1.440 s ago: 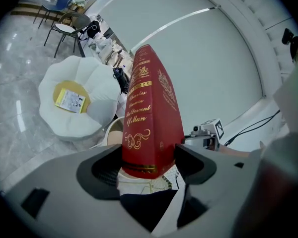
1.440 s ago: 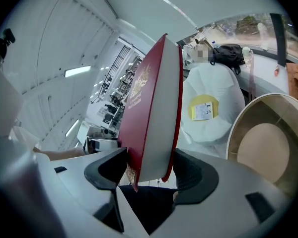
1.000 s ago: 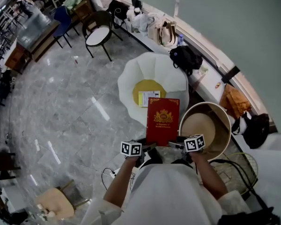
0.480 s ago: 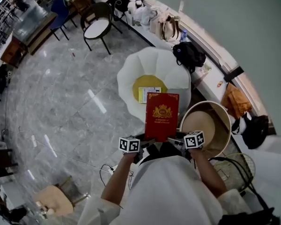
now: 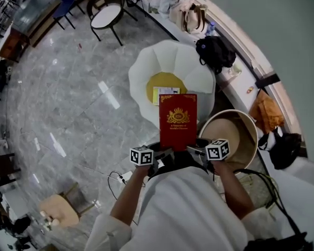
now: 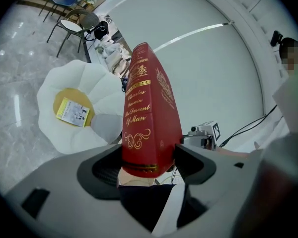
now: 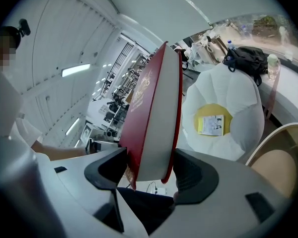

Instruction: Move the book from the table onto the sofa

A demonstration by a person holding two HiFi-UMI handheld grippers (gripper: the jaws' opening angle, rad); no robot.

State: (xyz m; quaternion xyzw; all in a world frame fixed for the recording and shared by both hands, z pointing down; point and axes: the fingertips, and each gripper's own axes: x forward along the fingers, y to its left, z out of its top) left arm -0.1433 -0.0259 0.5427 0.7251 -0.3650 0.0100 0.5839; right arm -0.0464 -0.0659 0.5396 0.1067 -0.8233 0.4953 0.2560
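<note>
Jaws of the left gripper [image 6: 149, 165] clamped across the foot of the spine of a thick red hardback book [image 6: 149, 103] with gilt lettering and scrollwork, one pad on each cover. Same story at the right gripper [image 7: 149, 170]: closed on the covers at the fore-edge, with the pale, smooth page block facing the camera. Carrying phase, by the look of it. Book up in the air, roughly upright with a slight lean, held by its lower end between the two grippers. Already clear of the round table [image 5: 227, 135] with its tan top and raised cream rim, off to the right. Straight ahead, a white, padded, petal-shaped sofa [image 5: 144, 80] with a round yellow seat, and lying flat on that seat a thin yellow-and-white booklet [image 5: 164, 94]. Transport seemingly well along, placement not yet done. Next move probably calling for a reach forward over the soft scalloped rim, then a tilt to lay the stiff cover flat beside or on the booklet, then both grips eased off together. Rigid, heavy-looking volume onto a squashy cushion, so likelier to sink in than to slide. All round, glossy grey marble floor [image 5: 68, 103].
</note>
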